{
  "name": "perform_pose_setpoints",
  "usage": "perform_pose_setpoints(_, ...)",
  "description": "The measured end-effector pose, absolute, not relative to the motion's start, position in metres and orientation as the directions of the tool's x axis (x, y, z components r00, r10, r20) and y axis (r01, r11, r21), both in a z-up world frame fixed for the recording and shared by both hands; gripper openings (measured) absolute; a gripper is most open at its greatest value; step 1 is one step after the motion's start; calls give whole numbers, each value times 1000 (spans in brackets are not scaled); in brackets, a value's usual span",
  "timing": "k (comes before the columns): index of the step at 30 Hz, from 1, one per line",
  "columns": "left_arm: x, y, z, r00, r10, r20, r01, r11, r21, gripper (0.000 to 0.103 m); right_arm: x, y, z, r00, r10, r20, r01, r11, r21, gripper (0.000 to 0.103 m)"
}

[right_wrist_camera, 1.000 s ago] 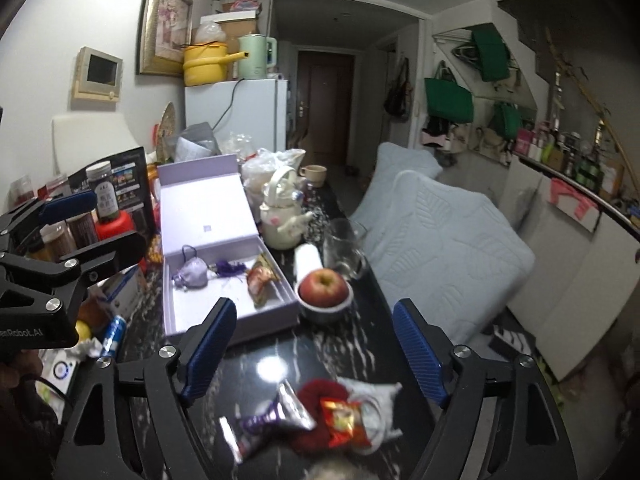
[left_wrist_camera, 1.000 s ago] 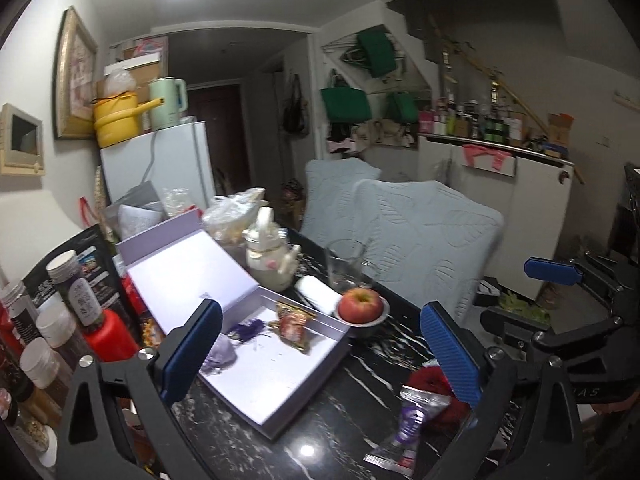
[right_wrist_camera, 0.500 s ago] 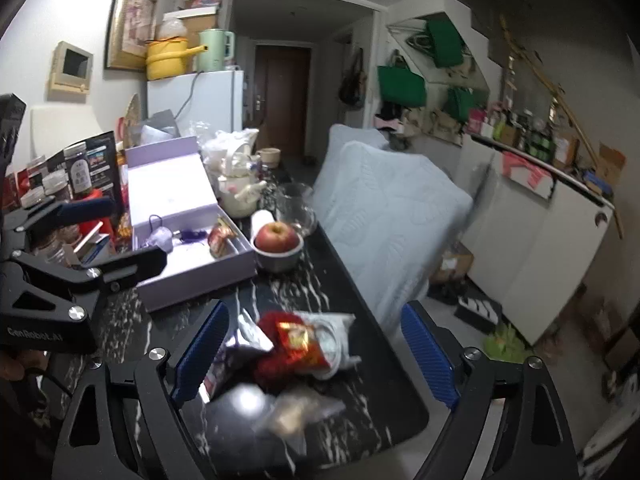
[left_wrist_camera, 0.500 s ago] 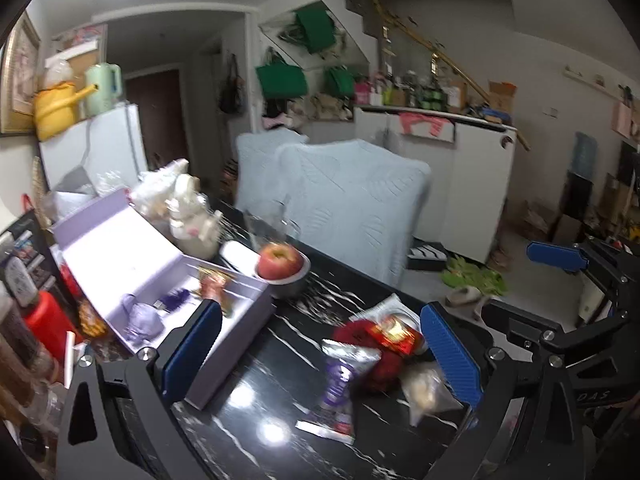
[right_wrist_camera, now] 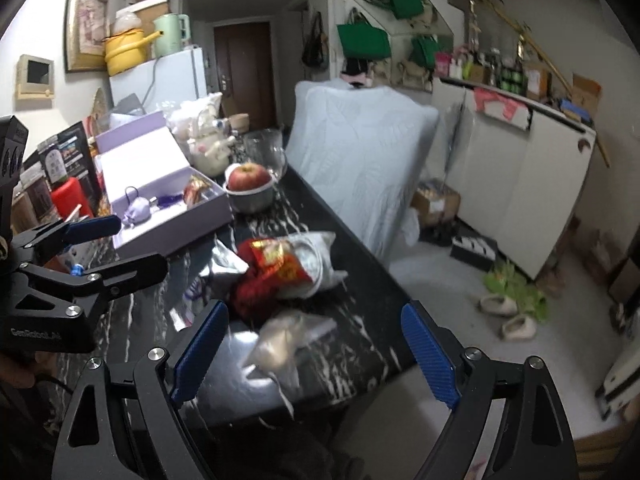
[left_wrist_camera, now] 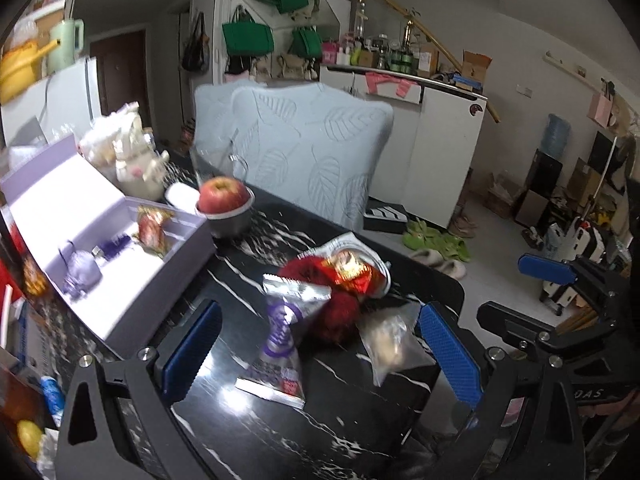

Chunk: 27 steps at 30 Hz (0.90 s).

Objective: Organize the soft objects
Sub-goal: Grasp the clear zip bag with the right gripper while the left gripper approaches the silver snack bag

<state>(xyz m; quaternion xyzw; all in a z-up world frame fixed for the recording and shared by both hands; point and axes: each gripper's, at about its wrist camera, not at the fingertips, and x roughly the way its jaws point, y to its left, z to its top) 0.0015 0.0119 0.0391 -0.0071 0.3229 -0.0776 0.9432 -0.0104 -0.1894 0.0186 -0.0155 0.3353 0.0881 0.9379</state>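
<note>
A: What carried everything?

B: A black marble-patterned table (left_wrist_camera: pixel 256 240) with white veins, glossy enough to catch the ceiling light. Near its right edge lay the soft things in a heap: a red plush (left_wrist_camera: pixel 336 312) under a red-and-gold snack bag (left_wrist_camera: pixel 354 272), a white pouch (right_wrist_camera: pixel 316 256) behind them, a purple-and-silver packet (left_wrist_camera: pixel 282 336) toward the near side, and a clear bag of pale lumps (left_wrist_camera: pixel 390 342) closest to the near right corner.

A: And farther back?

B: An open lilac gift box (left_wrist_camera: pixel 116 240) stood along the left edge, its lid up, with a small lilac pouch (left_wrist_camera: pixel 80 272) and a wrapped sweet inside. Just beside its far corner sat a metal bowl (left_wrist_camera: pixel 230 218) holding a red apple (left_wrist_camera: pixel 222 194), then a glass mug and a cream teapot.

A: The claws?

B: The left gripper (left_wrist_camera: pixel 316 356) was spread wide over the packet, its pads touching nothing. The right gripper (right_wrist_camera: pixel 316 352) had just been widening; it stood wide around the clear bag without pressing it.

A: The room?

B: Two pale leaf-quilted chairs (left_wrist_camera: pixel 316 152) stood against the table's right edge. Beyond were a white cabinet (right_wrist_camera: pixel 516 184) crowded with bottles, green tote bags (left_wrist_camera: pixel 246 38) on the wall, a white fridge and slippers on the floor.
</note>
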Motion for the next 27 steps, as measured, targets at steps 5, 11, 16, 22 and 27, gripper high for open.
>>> perform_pose_setpoints(5, 6, 16, 20, 747, -188, -637, 148, 982, -115, 101, -7, -193, -1, 740, 146, -656, -143, 988, 59, 89)
perform_pose_setpoints(11, 13, 23, -8, 710, -185, -680, 123, 983, -138, 101, 2, -189, -22, 712, 127, -690, -127, 991, 51, 89)
perform_pose_setpoints(16, 19, 34, -29, 677, -181, -714, 88, 982, -166, 101, 15, -185, -40, 670, 154, -726, -128, 988, 91, 89)
perform_pose_setpoints(22, 22, 50, -42, 666, -184, -722, 53, 978, -201, 101, 31, -176, -57, 631, 187, -753, -150, 982, 118, 89)
perform_pose_setpoints(27, 26, 62, -48, 660, -170, -732, 18, 977, -210, 101, 45, -166, -69, 604, 212, -768, -166, 976, 139, 89)
